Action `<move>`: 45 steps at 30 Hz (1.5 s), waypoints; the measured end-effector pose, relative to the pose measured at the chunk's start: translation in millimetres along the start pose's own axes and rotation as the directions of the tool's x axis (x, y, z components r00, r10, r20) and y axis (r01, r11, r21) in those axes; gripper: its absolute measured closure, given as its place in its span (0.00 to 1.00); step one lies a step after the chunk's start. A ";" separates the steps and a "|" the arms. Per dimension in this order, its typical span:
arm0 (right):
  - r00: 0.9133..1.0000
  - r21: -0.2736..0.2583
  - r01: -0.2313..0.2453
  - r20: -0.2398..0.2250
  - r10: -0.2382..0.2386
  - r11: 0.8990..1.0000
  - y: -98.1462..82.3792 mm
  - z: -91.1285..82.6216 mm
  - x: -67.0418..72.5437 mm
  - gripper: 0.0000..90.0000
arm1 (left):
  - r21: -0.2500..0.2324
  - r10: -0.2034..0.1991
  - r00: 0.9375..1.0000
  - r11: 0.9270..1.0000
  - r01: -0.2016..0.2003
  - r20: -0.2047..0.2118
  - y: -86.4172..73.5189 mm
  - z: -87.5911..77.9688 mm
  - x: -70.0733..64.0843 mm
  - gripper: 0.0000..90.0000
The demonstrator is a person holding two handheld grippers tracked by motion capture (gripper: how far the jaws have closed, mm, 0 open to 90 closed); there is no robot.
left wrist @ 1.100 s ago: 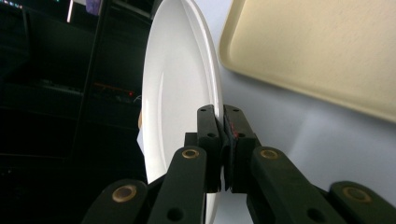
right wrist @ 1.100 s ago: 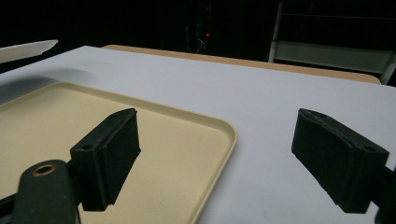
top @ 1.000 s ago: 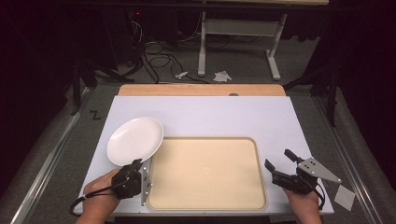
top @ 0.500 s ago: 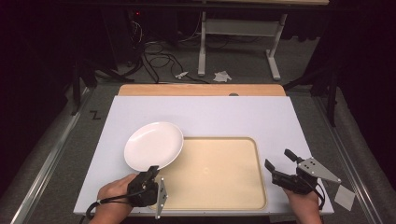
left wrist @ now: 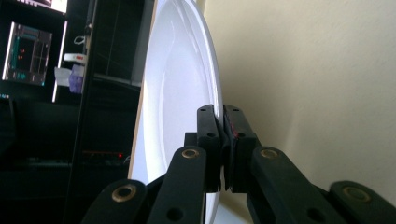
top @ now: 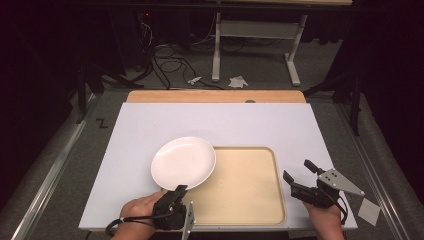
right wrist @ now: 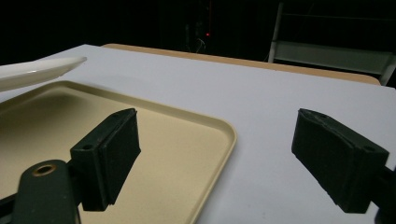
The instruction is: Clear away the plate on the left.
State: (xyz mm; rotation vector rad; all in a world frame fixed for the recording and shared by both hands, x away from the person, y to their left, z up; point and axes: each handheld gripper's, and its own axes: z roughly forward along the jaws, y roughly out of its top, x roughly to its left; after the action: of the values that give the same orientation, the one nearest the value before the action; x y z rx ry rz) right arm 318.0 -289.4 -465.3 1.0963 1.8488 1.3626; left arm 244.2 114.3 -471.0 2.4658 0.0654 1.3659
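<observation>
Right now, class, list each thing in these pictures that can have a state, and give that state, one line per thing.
Left gripper: shut on the plate's rim.
Right gripper: open, holding nothing, beside the tray.
Plate: empty, held at its near edge, partly over the tray.
Tray: empty, flat on the table.

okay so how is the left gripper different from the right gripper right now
The left gripper is shut on the rim of the white plate, while the right gripper stands wide open with nothing between its jaws. The left one carries the plate partly over the beige tray; the right one sits beside the tray's right edge. Both are black and hand-held.
</observation>
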 end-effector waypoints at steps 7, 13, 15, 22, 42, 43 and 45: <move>1.000 -0.002 0.003 0.000 -0.003 1.000 0.0 0.1 -0.1 0.18 | -0.030 0.034 0.999 0.999 -0.033 0.019 14.6 2.3 -7.9 0.97; 1.000 0.000 0.000 0.001 0.000 1.000 0.1 0.0 0.3 0.18 | -0.058 0.069 0.997 0.996 -0.067 0.034 27.9 6.3 -16.5 0.97; 1.000 0.000 0.001 0.000 -0.001 1.000 0.0 0.0 0.2 0.18 | -0.059 0.090 0.995 0.994 -0.087 0.038 32.3 7.2 -18.3 0.97; 1.000 -0.001 0.002 -0.003 -0.002 1.000 -0.6 0.3 0.0 0.18 | -0.080 0.120 0.992 0.990 -0.116 0.050 41.4 13.3 -22.8 0.97; 1.000 0.007 0.001 0.000 -0.001 1.000 -2.2 1.1 -0.3 0.18 | -0.120 0.151 0.987 0.982 -0.143 0.062 53.8 25.6 -27.5 0.97; 1.000 0.005 0.000 -0.003 0.000 1.000 -2.4 1.2 -0.4 0.18 | -0.125 0.153 0.986 0.982 -0.144 0.063 54.1 27.1 -28.6 0.97; 1.000 0.008 -0.003 -0.002 0.003 1.000 -2.6 1.2 -0.5 0.18 | -0.126 0.156 0.986 0.981 -0.146 0.065 54.5 28.3 -29.2 0.97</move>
State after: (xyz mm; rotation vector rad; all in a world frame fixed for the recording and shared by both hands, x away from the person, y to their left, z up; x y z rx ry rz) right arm 318.5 -289.6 -468.1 1.1030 1.8564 1.3596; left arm 245.8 49.9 -492.5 2.4597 -0.2197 1.2934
